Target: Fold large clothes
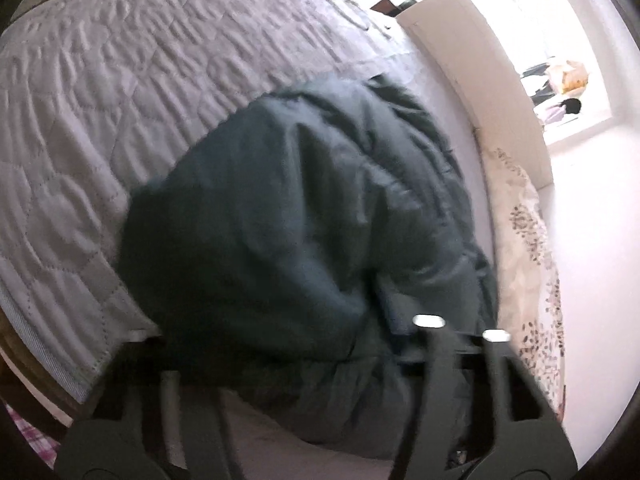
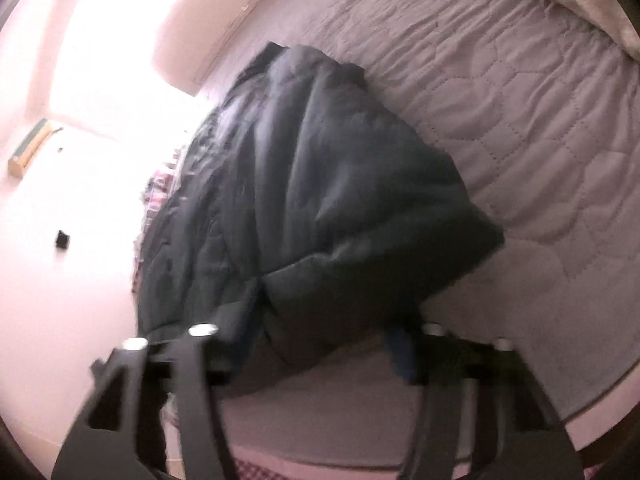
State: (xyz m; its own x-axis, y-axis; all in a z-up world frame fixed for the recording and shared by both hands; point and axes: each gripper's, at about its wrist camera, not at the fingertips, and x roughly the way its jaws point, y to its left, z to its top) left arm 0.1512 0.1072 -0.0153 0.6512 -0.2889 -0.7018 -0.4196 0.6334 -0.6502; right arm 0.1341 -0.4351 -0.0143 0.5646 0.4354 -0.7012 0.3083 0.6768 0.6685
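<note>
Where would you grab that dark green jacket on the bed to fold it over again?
Probably by the near edge of the dark green jacket, one corner per gripper, coming in from the bedside. It lies bunched in a thick, roughly folded slab on the grey quilt, and its near hem faces both grippers, so pinching through the padded layers there should let them lift and carry it across.

Bare quilted bedspread point(image 1: 120, 92) lies open beside the bulky dark jacket point(image 1: 304, 208) (pillow point(image 1: 528, 232) bounds one edge).

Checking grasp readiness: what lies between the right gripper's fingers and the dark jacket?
Nothing separate. In the right wrist view the dark jacket on the grey quilt bulges down between the right gripper fingers.
</note>
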